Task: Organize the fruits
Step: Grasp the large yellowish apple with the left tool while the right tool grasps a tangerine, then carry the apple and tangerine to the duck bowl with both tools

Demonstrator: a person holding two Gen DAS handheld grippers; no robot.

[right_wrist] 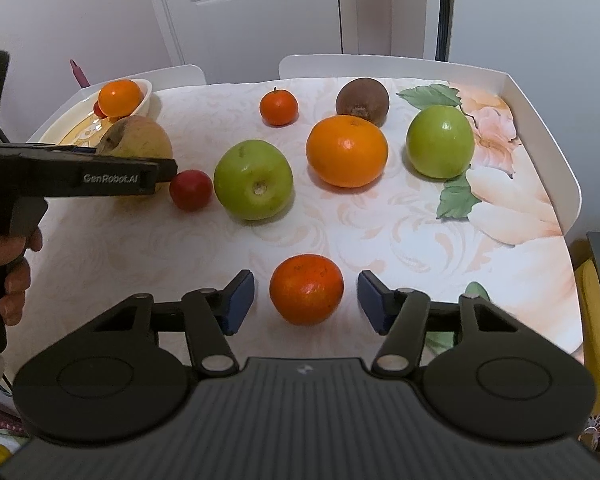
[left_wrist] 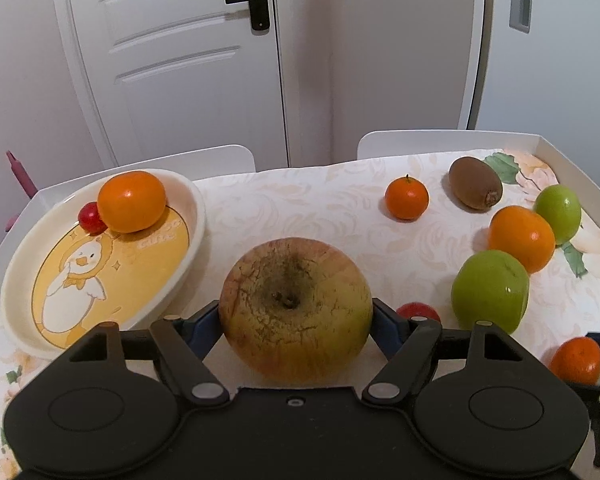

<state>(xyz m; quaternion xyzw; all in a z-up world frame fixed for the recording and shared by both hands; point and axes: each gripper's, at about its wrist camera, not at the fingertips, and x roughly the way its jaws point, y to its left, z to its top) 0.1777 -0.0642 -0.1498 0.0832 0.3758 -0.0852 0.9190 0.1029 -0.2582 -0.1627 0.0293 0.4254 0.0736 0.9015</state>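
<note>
Left gripper (left_wrist: pixel 296 312) clamped on the big russet apple (left_wrist: pixel 296 308), low over the desk (left_wrist: pixel 300 208) beside the plate (left_wrist: pixel 188 252). Right gripper (right_wrist: pixel 306 300) part-open around a tangerine (right_wrist: pixel 306 289), pads clear. Risks: rounded apple slipping out; tangerine rolling if one pad lands first.

In the left wrist view, the apple (left_wrist: pixel 296 308) covers most of a red fruit (left_wrist: pixel 418 311) at its three o'clock. In the right wrist view, the left gripper's fingers (right_wrist: pixel 100 178) hide the apple's lower half, and the hand (right_wrist: pixel 14 276) is cropped at nine o'clock.
</note>
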